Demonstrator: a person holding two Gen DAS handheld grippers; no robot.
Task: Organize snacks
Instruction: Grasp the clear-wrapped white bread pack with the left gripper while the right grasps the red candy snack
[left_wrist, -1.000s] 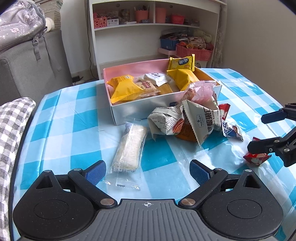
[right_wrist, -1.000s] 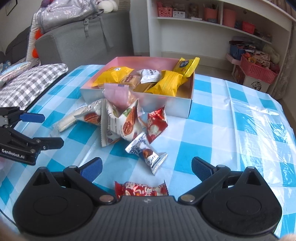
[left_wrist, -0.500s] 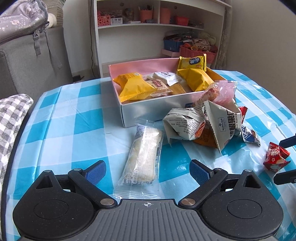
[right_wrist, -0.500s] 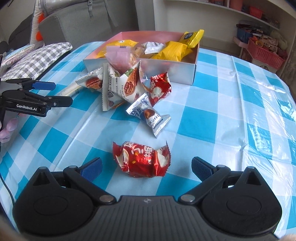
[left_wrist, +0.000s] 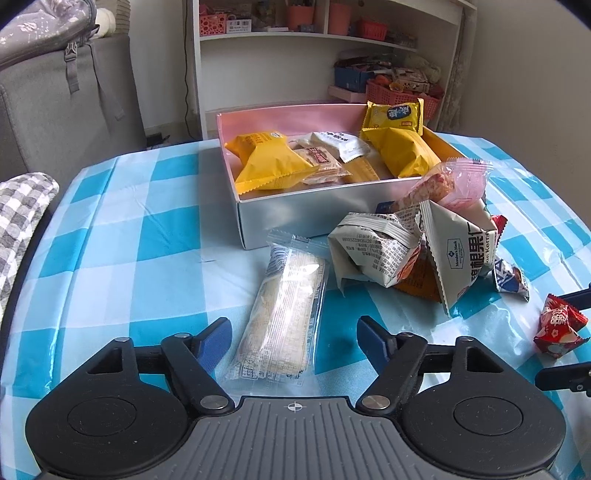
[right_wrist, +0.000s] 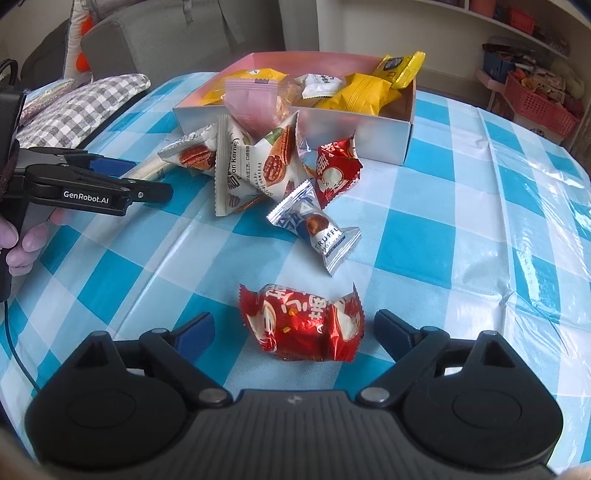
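A long clear packet of pale wafers (left_wrist: 284, 310) lies on the blue-checked tablecloth between the fingers of my left gripper (left_wrist: 293, 334). Its jaws are closing and the pads stand clear of the wrapper. A red foil packet (right_wrist: 301, 325) sits between the fingers of my right gripper (right_wrist: 291, 323), whose jaws are also closing without touching it. The pink-lined box (left_wrist: 295, 221) behind holds yellow and white packets. A heap of pecan packets (right_wrist: 258, 162), a pink packet (left_wrist: 461, 181), a second red packet (right_wrist: 336, 173) and a truffle packet (right_wrist: 317, 225) lies in front of the box.
A grey sofa (left_wrist: 66, 110) with a checked cushion (right_wrist: 81, 103) stands to the left of the table. A white shelf unit (left_wrist: 314, 44) and a red basket (right_wrist: 539, 107) are behind it. A hand (right_wrist: 26, 240) holds the left gripper's handle (right_wrist: 92, 184).
My left gripper moved in over the clear packet and its jaws narrowed around it. My right gripper drew back so the red packet lies between its fingers, which narrowed slightly.
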